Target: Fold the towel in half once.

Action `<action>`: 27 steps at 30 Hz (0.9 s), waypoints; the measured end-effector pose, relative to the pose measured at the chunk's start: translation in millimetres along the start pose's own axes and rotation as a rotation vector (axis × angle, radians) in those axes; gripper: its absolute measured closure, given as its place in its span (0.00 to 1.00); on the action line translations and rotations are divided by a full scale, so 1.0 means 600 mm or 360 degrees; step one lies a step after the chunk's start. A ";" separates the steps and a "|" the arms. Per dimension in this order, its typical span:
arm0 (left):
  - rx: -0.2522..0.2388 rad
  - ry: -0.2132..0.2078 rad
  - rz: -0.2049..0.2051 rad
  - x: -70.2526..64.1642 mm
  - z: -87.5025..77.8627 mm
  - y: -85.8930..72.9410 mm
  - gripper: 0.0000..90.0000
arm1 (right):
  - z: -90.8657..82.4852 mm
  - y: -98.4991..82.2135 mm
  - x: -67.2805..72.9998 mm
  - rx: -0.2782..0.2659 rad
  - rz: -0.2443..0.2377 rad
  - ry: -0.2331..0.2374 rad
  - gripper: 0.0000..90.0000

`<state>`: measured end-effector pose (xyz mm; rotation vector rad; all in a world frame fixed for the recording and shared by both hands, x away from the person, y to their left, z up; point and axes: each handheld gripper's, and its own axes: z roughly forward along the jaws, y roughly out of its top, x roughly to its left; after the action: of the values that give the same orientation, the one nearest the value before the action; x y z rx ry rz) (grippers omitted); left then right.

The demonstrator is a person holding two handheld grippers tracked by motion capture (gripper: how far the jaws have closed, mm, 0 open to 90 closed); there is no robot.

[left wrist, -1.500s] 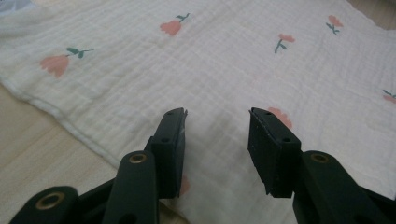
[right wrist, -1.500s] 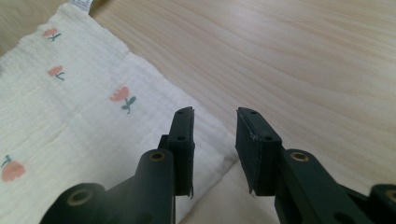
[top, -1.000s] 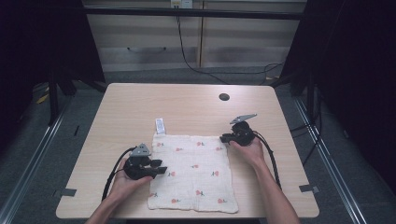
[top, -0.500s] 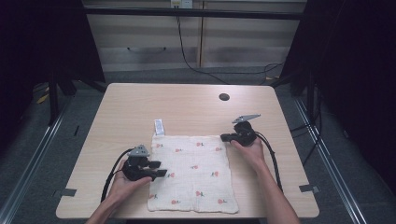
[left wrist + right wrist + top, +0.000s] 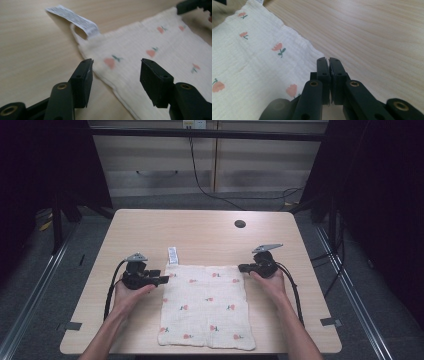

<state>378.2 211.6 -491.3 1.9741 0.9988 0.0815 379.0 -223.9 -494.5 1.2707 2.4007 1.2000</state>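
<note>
A cream cloth (image 5: 207,305) printed with small red flowers lies flat on the wooden table (image 5: 200,230), a white label (image 5: 173,255) sticking out of its far left corner. My left gripper (image 5: 165,279) is at the cloth's left edge near that corner. Its jaws have just been opening and stand open (image 5: 117,62) over the cloth (image 5: 160,42), not pressing it, with the label (image 5: 75,20) beyond them. My right gripper (image 5: 241,267) is at the far right corner, its jaws (image 5: 328,59) shut on the tip of the cloth (image 5: 249,57).
A dark round hole (image 5: 240,224) sits in the tabletop toward the far right. Bare wood surrounds the cloth on the left, right and far side. Cables trail from both grippers back along the forearms.
My left gripper has moved along the cloth's left edge toward the far corner and its jaws stand wider apart. The right gripper has stayed at its corner.
</note>
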 end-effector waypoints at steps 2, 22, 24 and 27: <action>0.0018 -0.0002 -0.0013 0.010 0.007 0.009 0.48 | 0.000 0.000 0.000 -0.0006 0.0000 0.0000 0.97; 0.0079 0.0163 0.0141 0.019 0.075 0.033 0.68 | -0.002 0.000 -0.002 -0.0016 0.0015 0.0022 0.97; 0.0087 0.0185 0.0179 0.014 0.075 0.032 0.74 | -0.003 0.000 -0.003 -0.0019 0.0024 0.0019 0.97; 0.0094 0.0166 0.0160 0.015 0.076 0.032 0.87 | -0.004 -0.001 -0.005 -0.0020 0.0037 0.0019 0.97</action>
<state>414.7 181.1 -507.1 2.0916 0.9779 0.2144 379.5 -227.4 -493.9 1.2949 2.3895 1.2305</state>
